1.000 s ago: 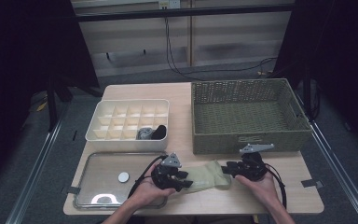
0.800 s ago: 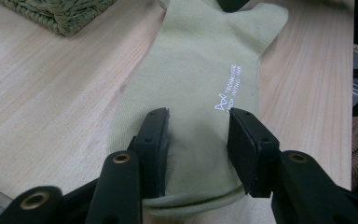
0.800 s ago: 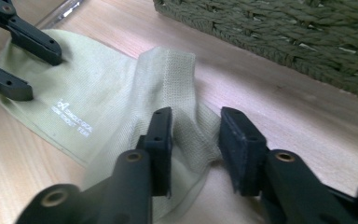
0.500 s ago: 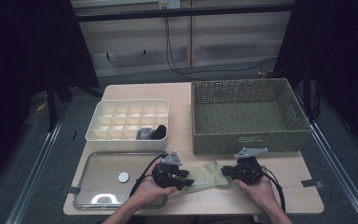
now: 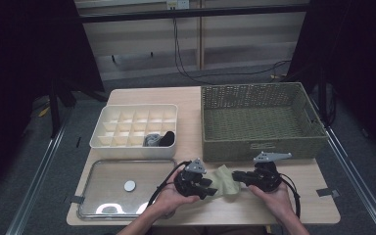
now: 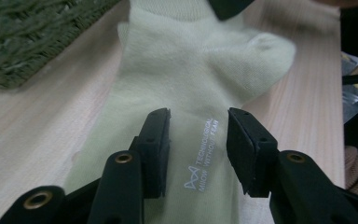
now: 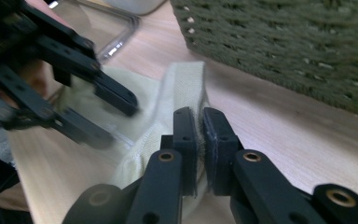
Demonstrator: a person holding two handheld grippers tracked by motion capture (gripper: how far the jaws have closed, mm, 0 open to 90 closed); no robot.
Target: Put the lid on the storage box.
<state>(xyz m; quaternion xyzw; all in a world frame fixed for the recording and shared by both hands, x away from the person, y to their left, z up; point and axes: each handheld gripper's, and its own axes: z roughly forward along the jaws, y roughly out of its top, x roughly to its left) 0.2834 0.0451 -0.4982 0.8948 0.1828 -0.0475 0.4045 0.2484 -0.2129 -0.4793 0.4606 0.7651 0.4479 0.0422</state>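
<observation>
A: Sock point(image 5: 223, 179), pale green — where does it lie?

B: Flat on the wooden bench point(image 5: 186, 98), just in front of the woven basket point(image 5: 259, 117), between the 2 hands. White lettering shows on it in the left gripper view.

A: And the left tongs point(image 6: 198, 133)?

B: Their jaws stand apart, 1 on each side of the lettering, low over the sock; whether they touch the cloth I cannot tell. From above, the left tongs point(image 5: 206, 186) sit at the sock's end farther from the basket's right side.

A: The right tongs point(image 7: 199, 122)?

B: Pinched together on a raised fold of the sock's edge, cloth caught between the pads. From above, the right tongs point(image 5: 236, 177) meet the sock's other end.

A: Anything else near the basket?

B: Left of it a white divided box point(image 5: 136, 126) with dark and grey items in 2 front cells; in front of that box, a clear lid point(image 5: 127, 188)
</observation>
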